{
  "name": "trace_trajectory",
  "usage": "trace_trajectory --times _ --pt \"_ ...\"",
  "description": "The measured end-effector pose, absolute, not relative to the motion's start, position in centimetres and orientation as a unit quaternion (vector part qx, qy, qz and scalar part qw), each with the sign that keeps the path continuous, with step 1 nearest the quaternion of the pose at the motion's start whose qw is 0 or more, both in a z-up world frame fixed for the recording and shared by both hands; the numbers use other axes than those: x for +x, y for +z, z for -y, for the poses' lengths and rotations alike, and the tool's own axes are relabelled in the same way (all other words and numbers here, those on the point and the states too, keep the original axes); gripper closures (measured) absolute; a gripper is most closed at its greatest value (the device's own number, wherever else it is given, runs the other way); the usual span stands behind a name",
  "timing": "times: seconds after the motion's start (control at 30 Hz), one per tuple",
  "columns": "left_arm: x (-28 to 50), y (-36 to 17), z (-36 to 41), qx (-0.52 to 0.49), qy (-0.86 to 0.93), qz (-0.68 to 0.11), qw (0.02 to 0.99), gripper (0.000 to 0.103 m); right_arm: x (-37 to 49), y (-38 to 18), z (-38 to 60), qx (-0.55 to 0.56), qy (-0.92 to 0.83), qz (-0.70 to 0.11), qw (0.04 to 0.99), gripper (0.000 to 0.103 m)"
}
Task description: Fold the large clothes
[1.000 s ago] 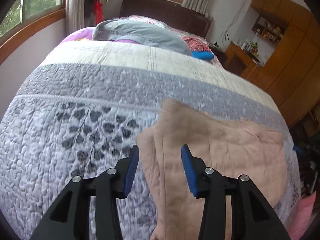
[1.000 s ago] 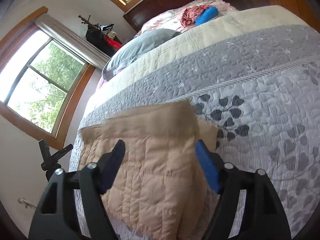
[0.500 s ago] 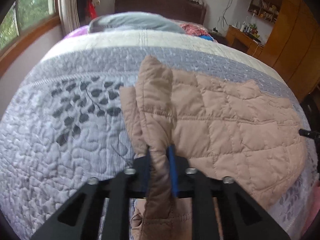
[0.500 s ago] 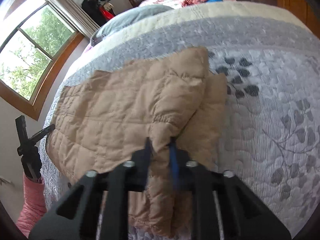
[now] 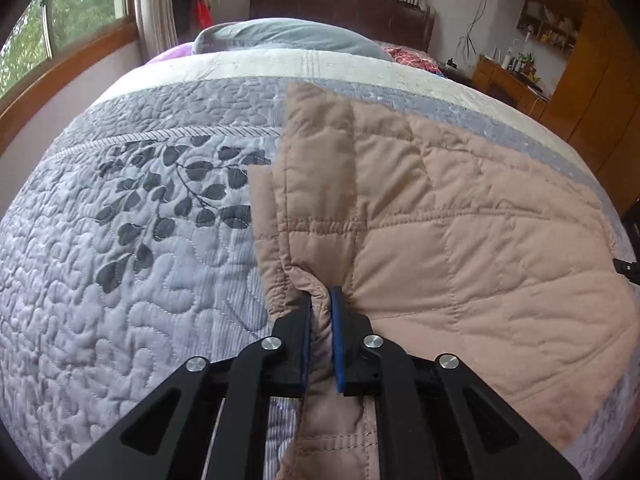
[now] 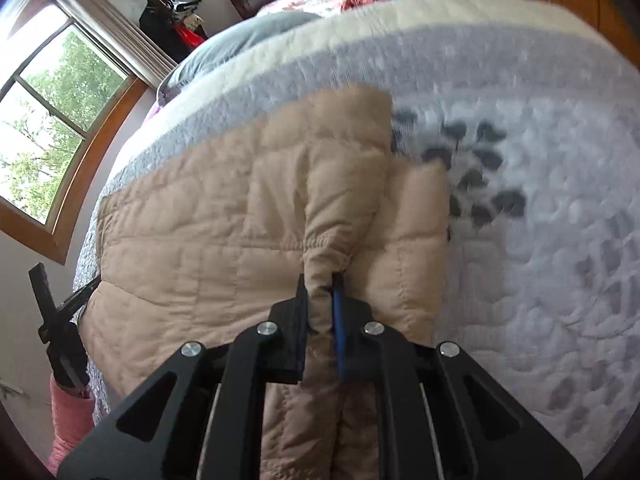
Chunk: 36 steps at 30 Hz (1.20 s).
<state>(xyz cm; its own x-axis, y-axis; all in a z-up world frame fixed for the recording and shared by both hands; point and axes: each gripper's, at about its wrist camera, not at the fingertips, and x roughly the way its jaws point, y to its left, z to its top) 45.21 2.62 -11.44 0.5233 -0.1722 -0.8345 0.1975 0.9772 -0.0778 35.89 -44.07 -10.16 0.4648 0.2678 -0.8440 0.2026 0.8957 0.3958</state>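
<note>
A beige quilted jacket (image 5: 460, 240) lies spread on the bed, with a narrower part folded along one side. In the left wrist view my left gripper (image 5: 320, 300) is shut on a bunched fold at the jacket's near edge, and cloth hangs down between the fingers. The right wrist view shows the same jacket (image 6: 220, 220) from its other end. There my right gripper (image 6: 320, 284) is shut on a puckered fold of it, close to the near edge.
The jacket rests on a grey quilted bedspread (image 5: 140, 300) with a dark leaf print. A grey pillow (image 5: 288, 36) lies at the headboard. Wooden cabinets (image 5: 592, 80) stand to the right. A pink sleeve (image 6: 72, 420) and a black tool (image 6: 52, 320) show at the jacket's far edge.
Both grippers were open above the jacket a second ago. They have come down and shut on folds at its near edge, and the jacket now fills more of each view.
</note>
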Motion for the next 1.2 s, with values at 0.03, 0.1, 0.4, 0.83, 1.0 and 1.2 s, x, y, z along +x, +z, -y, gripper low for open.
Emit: trace_trajectory --times 0.03,0.1,0.4,0.83,1.0,1.2 --pt "45.0 -11.4 -2.3 0.024 -0.101 -0.474 0.875 0.093 35.9 -10.4 44.2 0.233 0.019 -0.517 0.823 0.091" --pt "44.9 -11.0 -1.7 0.039 -0.09 -0.476 0.874 0.092 35.7 -9.9 44.1 0.227 0.014 -0.515 0.826 0.089" --pt "40.9 -4.9 -3.2 0.041 -0.038 -0.425 0.903 0.081 29.6 -2.3 42.1 0.167 -0.034 -0.44 0.882 0.079" --pt "34.8 -7.8 6.6 0.12 -0.121 -0.435 0.884 0.08 28.3 -5.1 29.7 0.085 0.035 -0.486 0.869 0.079" --pt "35.7 -10.6 5.5 0.08 -0.147 -0.471 0.866 0.079 29.3 -9.4 30.1 0.102 0.024 -0.525 0.844 0.084" --pt "35.1 -11.3 5.9 0.101 -0.14 -0.451 0.876 0.079 29.3 -10.6 30.0 0.104 0.02 -0.523 0.846 0.084"
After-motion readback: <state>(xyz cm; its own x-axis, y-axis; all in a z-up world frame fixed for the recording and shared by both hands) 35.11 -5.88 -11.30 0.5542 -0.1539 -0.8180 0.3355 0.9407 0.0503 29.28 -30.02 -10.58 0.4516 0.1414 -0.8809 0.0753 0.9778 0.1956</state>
